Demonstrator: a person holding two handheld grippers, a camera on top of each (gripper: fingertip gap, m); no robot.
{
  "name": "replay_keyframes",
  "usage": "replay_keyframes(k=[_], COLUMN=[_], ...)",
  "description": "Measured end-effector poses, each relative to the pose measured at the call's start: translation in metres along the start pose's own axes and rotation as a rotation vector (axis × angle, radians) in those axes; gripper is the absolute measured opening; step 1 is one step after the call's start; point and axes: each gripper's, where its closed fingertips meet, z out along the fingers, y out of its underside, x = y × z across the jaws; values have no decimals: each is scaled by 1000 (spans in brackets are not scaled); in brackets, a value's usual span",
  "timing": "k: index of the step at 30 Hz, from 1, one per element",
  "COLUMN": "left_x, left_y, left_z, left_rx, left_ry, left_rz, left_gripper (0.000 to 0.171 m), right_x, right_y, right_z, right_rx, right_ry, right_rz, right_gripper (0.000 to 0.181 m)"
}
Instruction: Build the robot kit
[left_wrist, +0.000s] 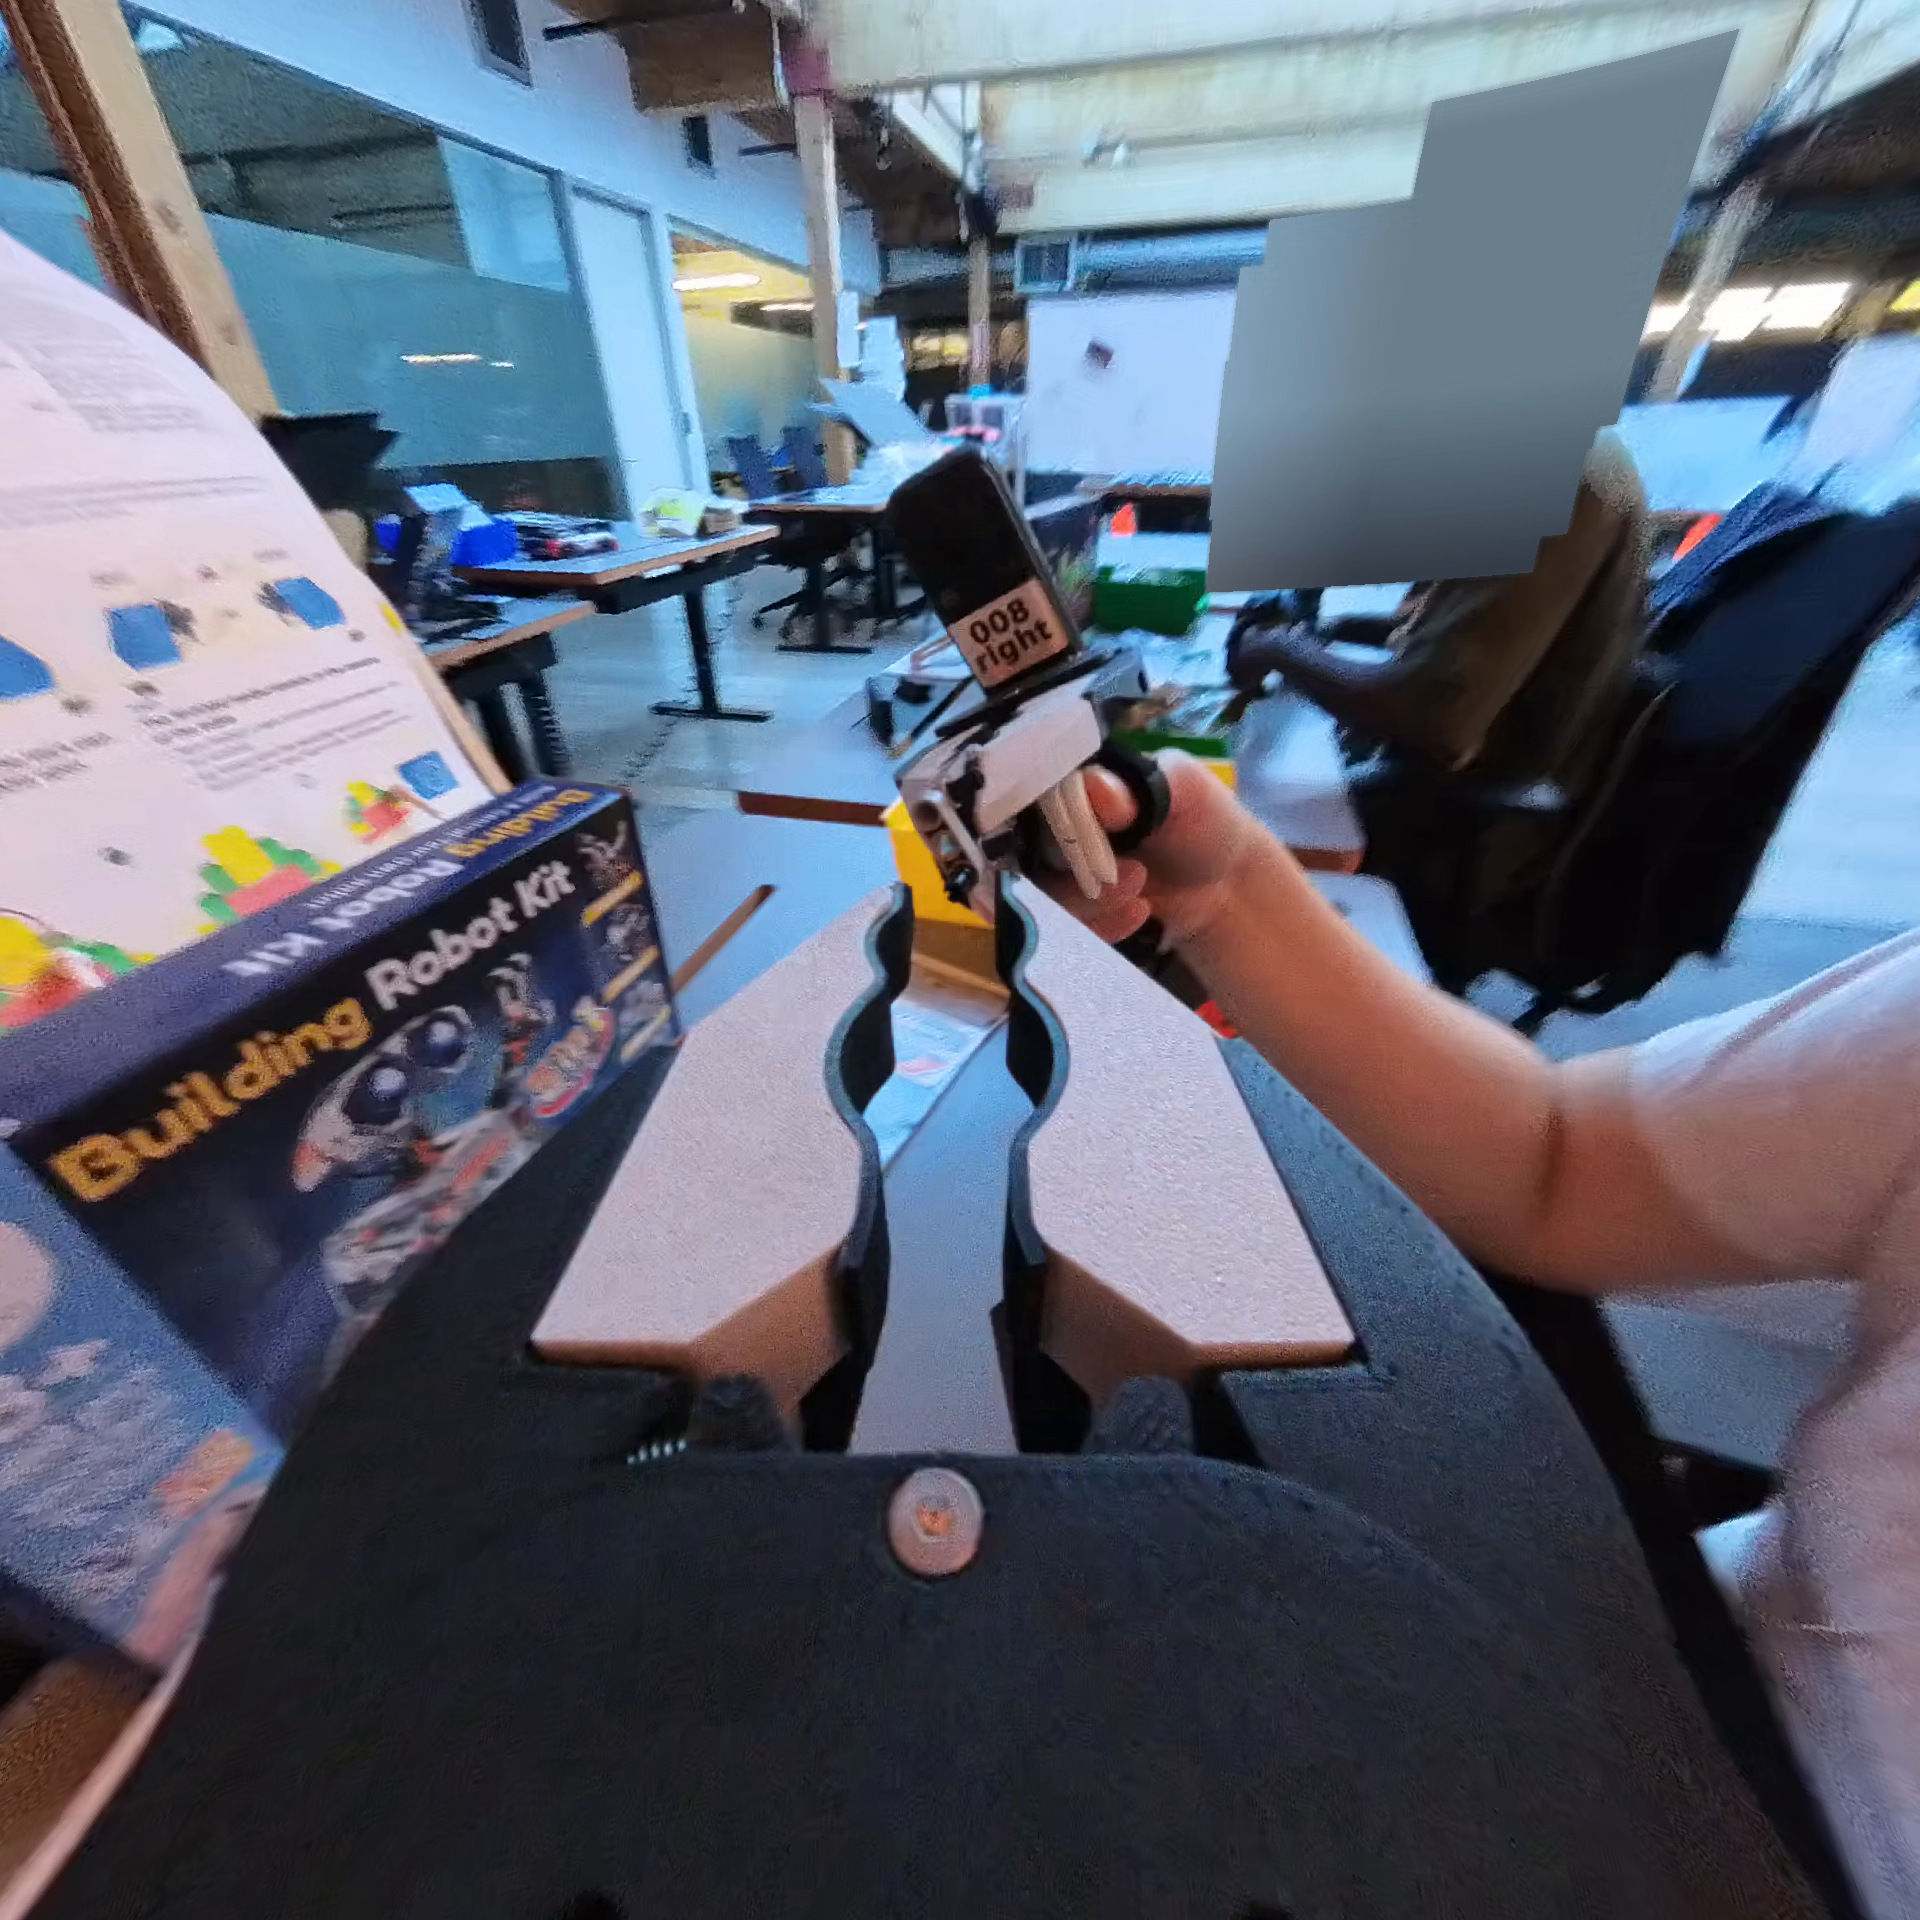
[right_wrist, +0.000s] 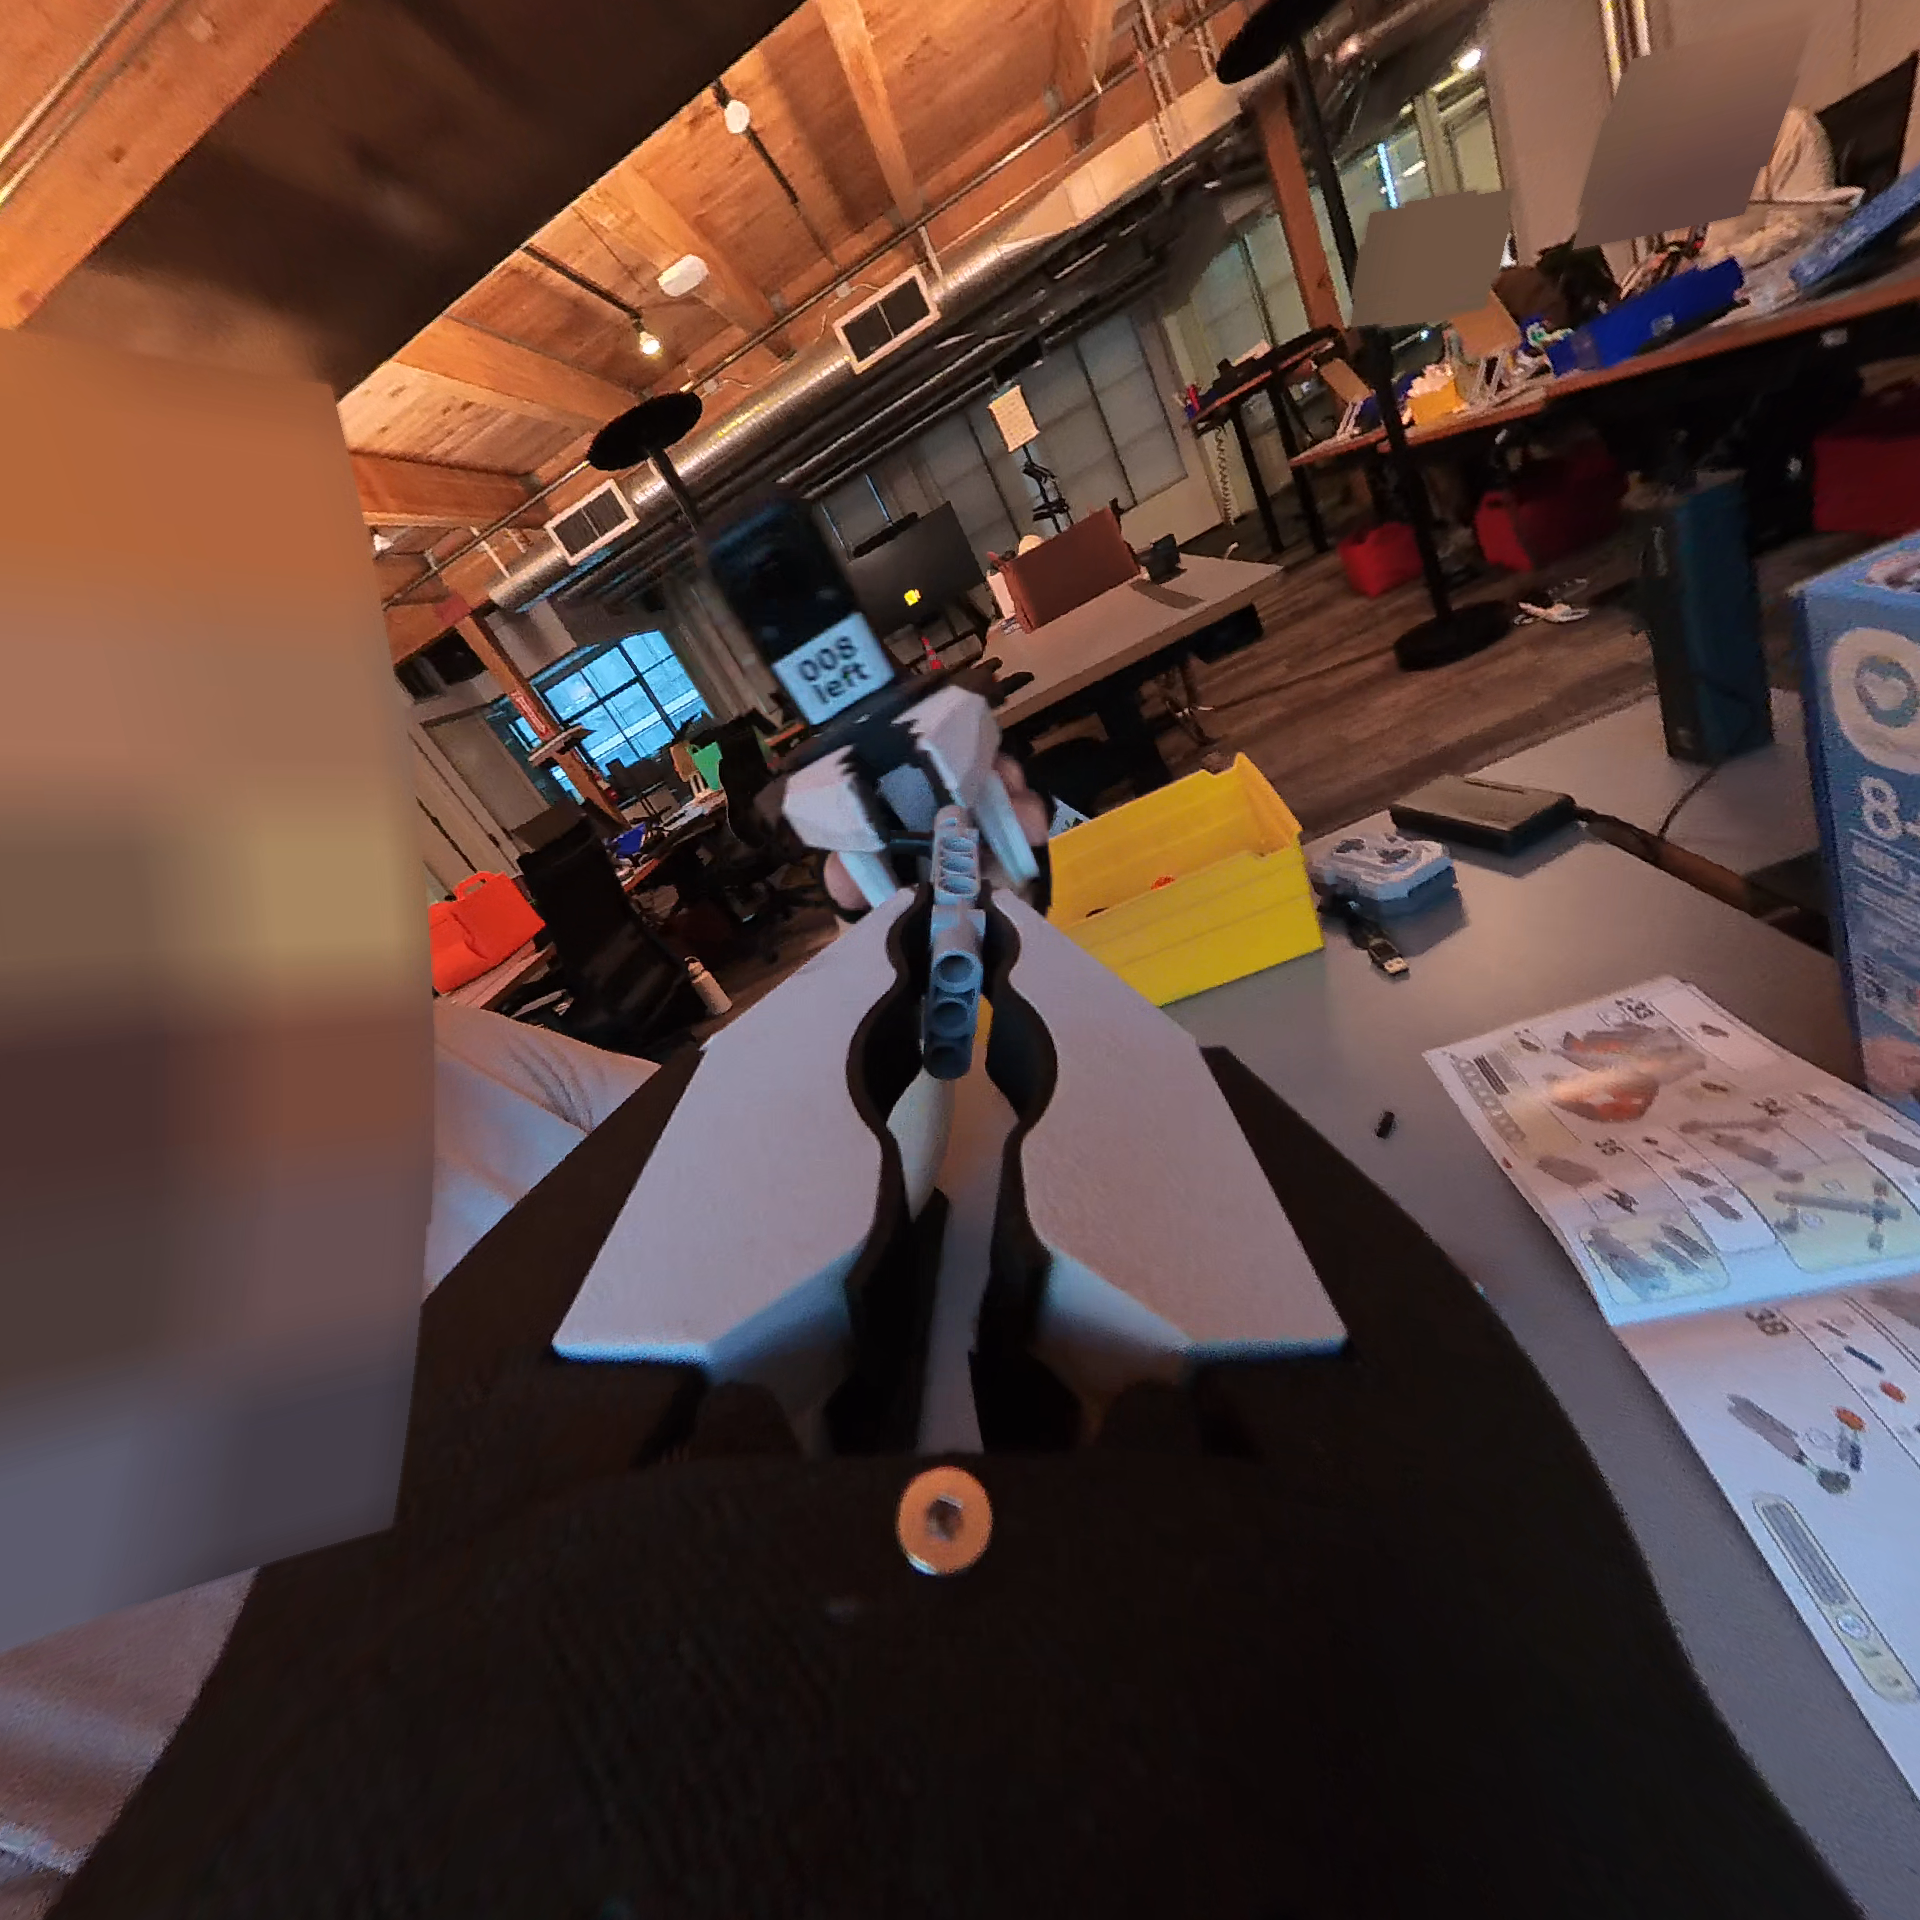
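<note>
Two hand-held grippers meet tip to tip above a grey table (right_wrist: 1299, 1039).

In the left wrist view a dark blue kit box (left_wrist: 343, 1070) stands at 9 o'clock, close against the left gripper's body. A large printed instruction sheet (left_wrist: 156, 623) rises behind the box at 10 o'clock.

In the right wrist view a light blue box (right_wrist: 1870, 831) stands on the table at 3 o'clock. A folded instruction leaflet (right_wrist: 1704, 1143) lies flat at 4 o'clock. A yellow bin (right_wrist: 1174, 883) sits on the table at 1 o'clock, just beyond the fingertips. A flat black device (right_wrist: 1481, 805) lies farther back at 2 o'clock.

Left gripper (left_wrist: 951, 904): fingers stand a narrow gap apart along their whole length. Its tips point at the front of the other tool.

Right gripper (right_wrist: 948, 914): carried in a bare hand (left_wrist: 1164, 862). Its fingers are closed onto a grey perforated building beam (right_wrist: 943, 997), which is held in the air clear of the table. The beam runs lengthwise between the pads, and its far end reaches in between the left gripper's tips. Whether those tips touch it cannot be told.

One small black pin (right_wrist: 1383, 1123) lies loose on the table, just left of the leaflet.
</note>
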Motion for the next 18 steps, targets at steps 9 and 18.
replay_keyframes(k=[9,18], left_x=[3,2], left_y=[1,6], left_z=[8,14], left_rx=[35,52], left_ry=[112,155], left_rz=[-255,-297], left_gripper=[11,1], right_x=[-8,-3], right_y=[0,0], right_z=[7,7], right_rx=[-9,-11], right_ry=[24,39], right_rz=[-61,-71], right_gripper=[5,5])
